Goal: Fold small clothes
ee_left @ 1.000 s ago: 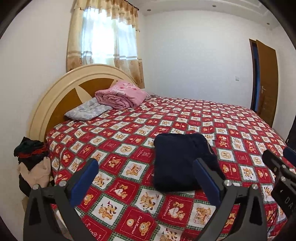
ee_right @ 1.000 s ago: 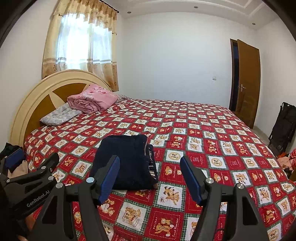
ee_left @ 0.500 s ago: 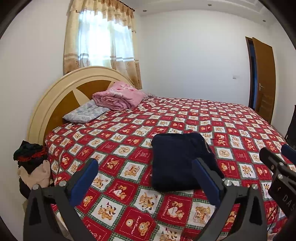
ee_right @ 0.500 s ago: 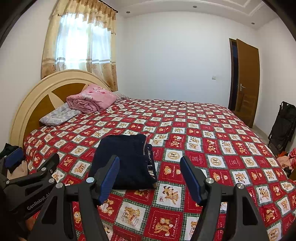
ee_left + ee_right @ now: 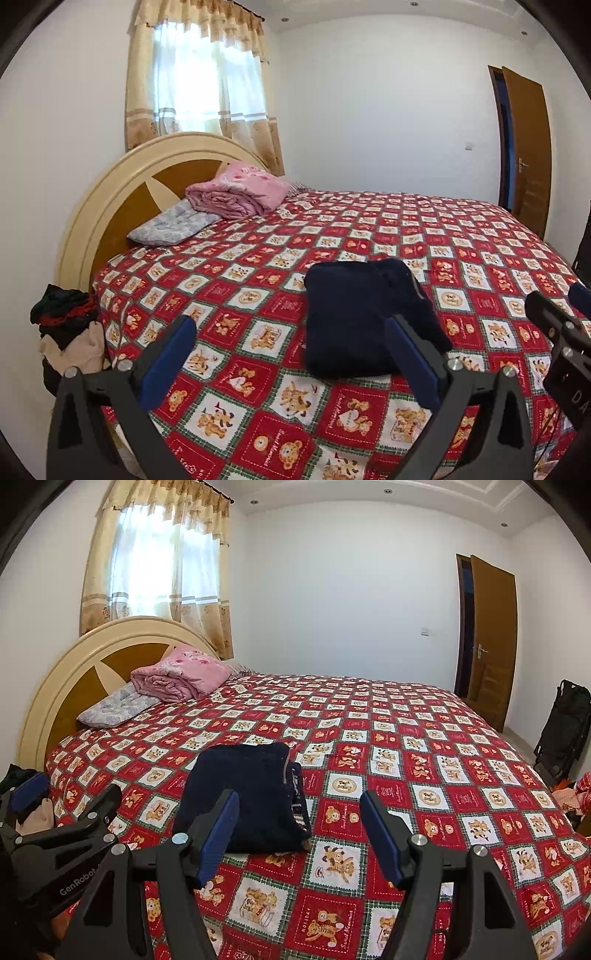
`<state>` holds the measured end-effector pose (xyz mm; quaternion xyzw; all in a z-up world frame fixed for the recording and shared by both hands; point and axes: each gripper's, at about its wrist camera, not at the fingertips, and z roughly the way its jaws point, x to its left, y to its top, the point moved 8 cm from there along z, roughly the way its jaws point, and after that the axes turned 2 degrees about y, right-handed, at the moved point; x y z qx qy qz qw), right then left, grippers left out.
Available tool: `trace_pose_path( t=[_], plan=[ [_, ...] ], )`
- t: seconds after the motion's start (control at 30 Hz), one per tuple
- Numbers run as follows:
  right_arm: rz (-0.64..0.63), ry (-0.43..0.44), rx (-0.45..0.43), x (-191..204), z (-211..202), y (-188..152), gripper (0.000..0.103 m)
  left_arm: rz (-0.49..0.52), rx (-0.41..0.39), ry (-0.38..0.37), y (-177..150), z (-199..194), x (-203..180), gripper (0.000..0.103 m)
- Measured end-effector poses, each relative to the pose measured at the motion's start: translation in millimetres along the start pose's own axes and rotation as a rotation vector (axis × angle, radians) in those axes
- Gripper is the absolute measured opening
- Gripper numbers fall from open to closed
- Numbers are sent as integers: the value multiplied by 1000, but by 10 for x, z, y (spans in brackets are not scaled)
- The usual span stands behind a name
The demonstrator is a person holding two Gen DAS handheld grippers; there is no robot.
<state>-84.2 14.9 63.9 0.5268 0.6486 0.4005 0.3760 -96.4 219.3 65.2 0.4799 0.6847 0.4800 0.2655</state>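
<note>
Folded dark blue clothes lie in a neat rectangular bundle on the bed, near its front edge and toward the headboard side. The bundle rests flat on a red bedspread printed with squares of teddy bears. From the right wrist, a striped inner edge shows along the bundle's right side.

Both tongs hang above the front edge of the bed, clear of the cloth. The left tongs stand wide apart with nothing between them; their right finger overlaps the bundle's lower right corner in the picture. The right tongs are also spread apart and hold nothing, with the bundle behind their left finger.

Farther back, a rolled pink blanket sits on a pale grey pillow, both against the round cream and brown headboard. Behind it a curtained window lets in bright light. The walls are plain white, and a brown door stands open in the far corner.

The left wrist shows a heap of dark, red and beige clothes beside the bed's near corner, and the right tongs at the picture's right edge. The right wrist shows only a sliver of that heap behind the left tongs, but adds a black folded frame leaning by the right wall and some red patterned cloth low beside it.
</note>
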Motion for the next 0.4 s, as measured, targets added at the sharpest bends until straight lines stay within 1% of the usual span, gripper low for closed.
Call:
trace_pose_path(
  t=[0.17,0.4],
  plan=[
    [2,1,5,-3,10,-6,69,-4,-6,-35,-13,-13,-31,103],
    [2,3,6,-1,13,-14,69,12,-4,-9,-18,16,-29,103]
  ],
)
